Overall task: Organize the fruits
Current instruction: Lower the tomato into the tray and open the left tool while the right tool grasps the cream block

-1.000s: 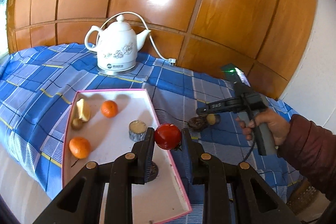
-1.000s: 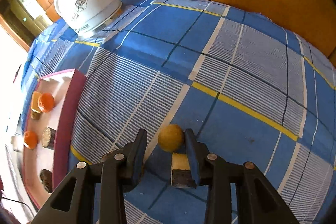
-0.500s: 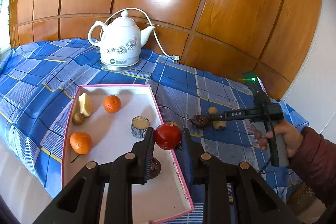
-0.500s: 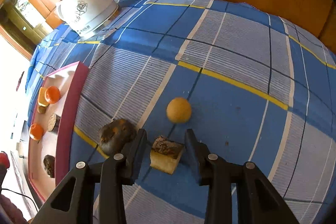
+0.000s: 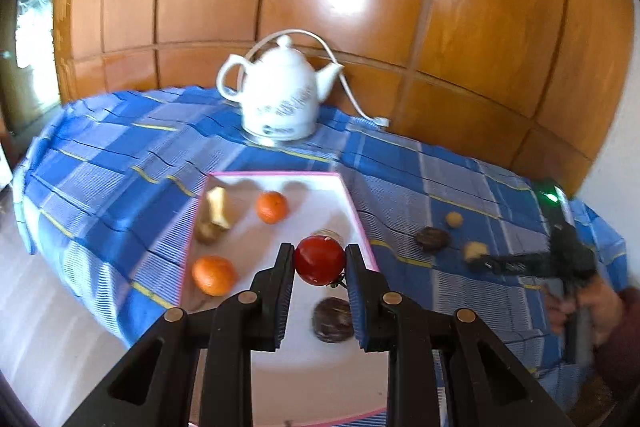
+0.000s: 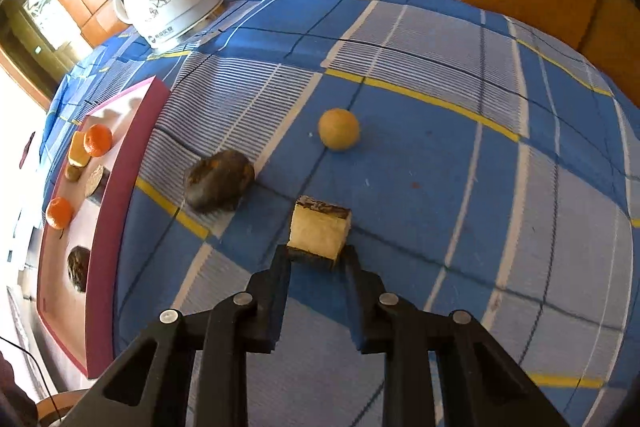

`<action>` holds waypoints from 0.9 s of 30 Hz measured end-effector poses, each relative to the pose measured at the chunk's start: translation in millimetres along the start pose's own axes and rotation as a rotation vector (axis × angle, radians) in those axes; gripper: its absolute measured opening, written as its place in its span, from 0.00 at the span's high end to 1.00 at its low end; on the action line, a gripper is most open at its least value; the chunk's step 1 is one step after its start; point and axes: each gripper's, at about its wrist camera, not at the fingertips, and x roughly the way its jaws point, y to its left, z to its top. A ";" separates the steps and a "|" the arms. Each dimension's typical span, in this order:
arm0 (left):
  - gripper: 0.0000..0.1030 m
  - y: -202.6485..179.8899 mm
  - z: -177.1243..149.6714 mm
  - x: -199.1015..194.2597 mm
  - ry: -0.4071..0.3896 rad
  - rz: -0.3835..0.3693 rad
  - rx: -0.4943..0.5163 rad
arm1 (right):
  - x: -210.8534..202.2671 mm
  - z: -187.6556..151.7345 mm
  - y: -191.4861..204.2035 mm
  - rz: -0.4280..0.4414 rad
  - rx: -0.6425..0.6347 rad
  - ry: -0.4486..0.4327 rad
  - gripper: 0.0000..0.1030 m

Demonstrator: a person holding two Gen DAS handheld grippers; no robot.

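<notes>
The left gripper [image 5: 320, 263] is clamped tight on one red tomato [image 5: 320, 259], held above the near right part of the pink-rimmed tray [image 5: 362, 223]. The right gripper [image 6: 316, 259] has its jaws closing on one pale cut chunk [image 6: 319, 231] with dark rind, which lies on the blue checked cloth [image 6: 440, 147]; the tips press its near edge from both sides. Inside the tray lie two oranges, one far [image 5: 272, 207] and one near the left rim [image 5: 213, 275], one pale yellow slice [image 5: 218, 213] with a small brown fruit [image 5: 206, 233] touching it, one dark wrinkled fruit [image 5: 332, 319] partly behind the left gripper's right finger, and one short cut stump [image 6: 97, 180], almost wholly hidden behind the tomato in the left view. On the cloth beside the tray sit one dark lumpy fruit [image 6: 219, 179] and, farther off, one small round yellow fruit [image 6: 338, 129], well apart from each other. One white kettle [image 5: 280, 99] stands at the back with its cord [image 5: 352, 95] running toward the wooden wall [image 5: 400, 7]. The person's hand [image 5: 592, 303] at the right edge is blurred and cut off by the frame.
</notes>
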 end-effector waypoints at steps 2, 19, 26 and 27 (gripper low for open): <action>0.75 4.4 0.1 -2.6 -0.007 0.027 -0.008 | -5.1 -10.1 -0.5 0.000 0.005 -0.015 0.76; 0.75 17.4 -8.6 18.9 0.070 0.127 -0.011 | -8.1 -37.4 4.0 -0.006 0.024 -0.066 0.76; 0.75 53.2 -14.6 56.1 0.186 0.066 -0.124 | -7.2 -37.4 4.8 -0.009 0.023 -0.066 0.76; 0.75 54.6 -14.5 57.2 0.181 0.072 -0.119 | -6.8 -37.4 4.9 -0.009 0.022 -0.066 0.76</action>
